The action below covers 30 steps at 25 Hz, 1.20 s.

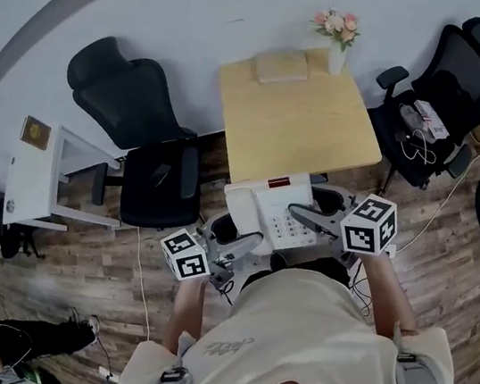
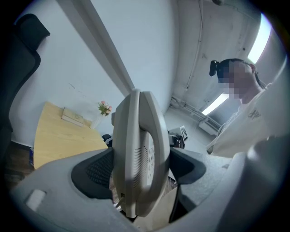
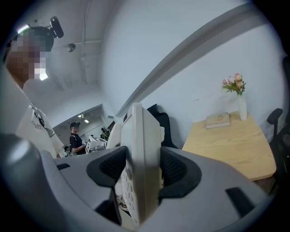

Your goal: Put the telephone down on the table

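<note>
Telephone (image 1: 271, 211): white desk set that we hold by both ends, just at the near edge of the table (image 1: 304, 129) and in front of our chest.
Left gripper (image 1: 248, 244): we have its jaws pressed onto the telephone's left end; the handset (image 2: 138, 154) fills the gap between the pads.
Right gripper (image 1: 298, 212): we have its jaws clamped on the right edge of the base, with keypad buttons showing beside the grip.
Table: light wood, with a book (image 1: 283, 65) and a vase of pink flowers (image 1: 338, 39) near its far edge.
Surroundings: we see a black office chair (image 1: 142, 126) left of the table, another (image 1: 451, 84) to its right, and a wood-plank floor (image 1: 447, 256).
</note>
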Tool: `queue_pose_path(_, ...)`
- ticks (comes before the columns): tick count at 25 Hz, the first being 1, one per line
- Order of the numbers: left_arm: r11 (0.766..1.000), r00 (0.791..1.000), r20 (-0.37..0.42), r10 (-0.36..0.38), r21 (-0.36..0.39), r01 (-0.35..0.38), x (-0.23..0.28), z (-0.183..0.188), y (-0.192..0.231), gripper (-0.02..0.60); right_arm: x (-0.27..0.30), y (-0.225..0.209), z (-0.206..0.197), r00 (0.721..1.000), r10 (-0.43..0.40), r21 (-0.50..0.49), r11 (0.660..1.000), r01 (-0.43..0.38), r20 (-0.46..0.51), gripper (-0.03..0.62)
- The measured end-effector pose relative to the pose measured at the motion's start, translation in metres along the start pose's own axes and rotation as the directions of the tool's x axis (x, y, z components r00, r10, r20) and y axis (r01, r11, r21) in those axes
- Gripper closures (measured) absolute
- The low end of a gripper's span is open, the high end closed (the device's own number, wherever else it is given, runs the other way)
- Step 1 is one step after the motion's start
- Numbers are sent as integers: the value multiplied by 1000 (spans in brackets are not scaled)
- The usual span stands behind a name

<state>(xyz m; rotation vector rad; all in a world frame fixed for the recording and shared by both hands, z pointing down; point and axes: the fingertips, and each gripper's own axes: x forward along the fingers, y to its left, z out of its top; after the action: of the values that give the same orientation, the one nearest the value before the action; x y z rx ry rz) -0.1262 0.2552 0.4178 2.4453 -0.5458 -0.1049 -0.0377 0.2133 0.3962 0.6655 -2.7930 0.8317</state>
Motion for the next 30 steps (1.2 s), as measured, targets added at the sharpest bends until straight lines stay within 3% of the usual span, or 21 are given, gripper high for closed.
queue_pose_path(9,999,999,-48,-26,-35,24,1,16,42,212,31,-27,7,1000,-30,73,997,31,-9,361)
queue_pose_path(17,996,997,-60,43,-79,-48,25,38,83,212,55,-77,29,999,27,95,995,-25,-21,361)
queue_pose_path(30,989,989,-38,144,-38,-146,112,112,150,212,68,-188,110,991,132,68,989,-131,4,361)
